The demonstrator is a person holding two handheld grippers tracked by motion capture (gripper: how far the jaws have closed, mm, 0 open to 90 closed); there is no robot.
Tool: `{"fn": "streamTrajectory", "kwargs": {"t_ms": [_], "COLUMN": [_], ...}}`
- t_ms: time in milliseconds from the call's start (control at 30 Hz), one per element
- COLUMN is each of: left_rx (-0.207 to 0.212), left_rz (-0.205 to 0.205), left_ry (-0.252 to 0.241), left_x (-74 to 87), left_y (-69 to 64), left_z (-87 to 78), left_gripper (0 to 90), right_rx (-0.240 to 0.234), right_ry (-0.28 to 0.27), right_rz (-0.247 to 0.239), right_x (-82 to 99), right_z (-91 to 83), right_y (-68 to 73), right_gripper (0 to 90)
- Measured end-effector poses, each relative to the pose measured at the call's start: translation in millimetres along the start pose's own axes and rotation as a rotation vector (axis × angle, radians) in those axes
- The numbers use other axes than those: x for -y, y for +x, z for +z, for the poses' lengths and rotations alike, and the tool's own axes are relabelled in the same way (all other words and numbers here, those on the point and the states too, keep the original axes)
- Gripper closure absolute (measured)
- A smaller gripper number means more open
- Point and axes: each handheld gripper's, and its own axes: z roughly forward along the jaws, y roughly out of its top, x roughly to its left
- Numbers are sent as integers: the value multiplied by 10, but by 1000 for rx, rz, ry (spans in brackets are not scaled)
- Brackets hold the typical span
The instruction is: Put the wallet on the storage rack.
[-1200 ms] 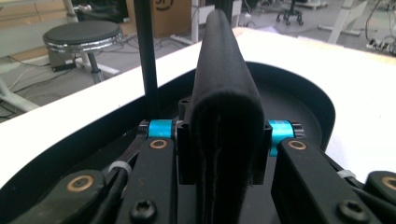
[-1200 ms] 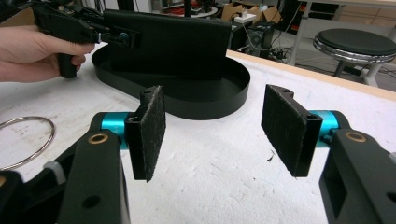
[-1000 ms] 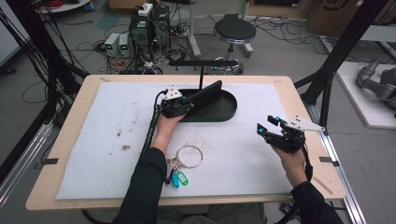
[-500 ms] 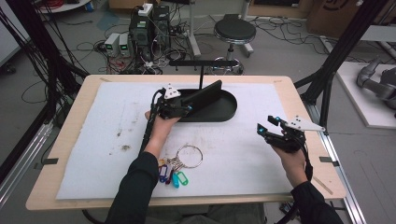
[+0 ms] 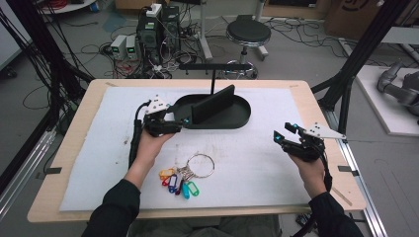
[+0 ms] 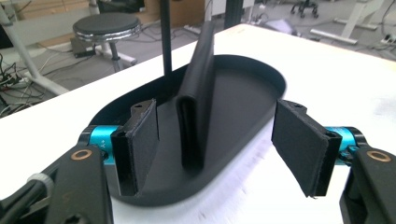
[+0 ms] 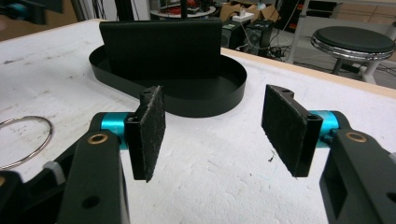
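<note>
— Where were the keys?
— The key ring [image 5: 190,173] with coloured tags lay near the person. I couldn't read any tag.
— And the grippers?
— The left gripper [image 5: 179,122] had just opened; the black wallet [image 5: 213,104] stood free in the oval tray [image 5: 244,115]. The right gripper [image 5: 283,134] was open, empty.

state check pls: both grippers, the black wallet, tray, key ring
left gripper: open, jaws just opened, off the wallet
right gripper: open, nothing between the jaws
black wallet: folded, standing on edge in the tray
black oval tray: flat on the table
key ring: flat on the table, coloured tags attached
</note>
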Motion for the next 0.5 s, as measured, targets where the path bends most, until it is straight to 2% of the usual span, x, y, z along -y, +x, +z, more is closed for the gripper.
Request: {"fn": "streamTrajectory", "kwargs": {"t_ms": [100, 167, 267, 333, 433, 500], "left_rx": [31, 60, 69, 60, 50, 41], "left_rz": [-21, -70, -143, -146, -122, -101], "left_ry": [-15, -32, -35, -39, -47, -46], "left_x": [64, 116, 196, 250, 314, 340], "left_y": [-37, -44, -52, -71, -90, -90], "left_z": [-169, -270, -404, -492, -611, -679], "left_gripper": [321, 321, 286, 283, 218, 212], "right_rx": [1, 2, 3, 5, 8, 13], "right_ry": [1, 2, 5, 4, -3, -8], "right_rz": [-5, -4, 0, 3, 6, 11], "right_x": [0, 1, 2, 4, -3, -9], "right_z": [4, 5, 6, 8, 4, 3], "right_y": [0, -3, -13, -18, -24, -22], "right_gripper": [404, 404, 403, 402, 402, 402]}}
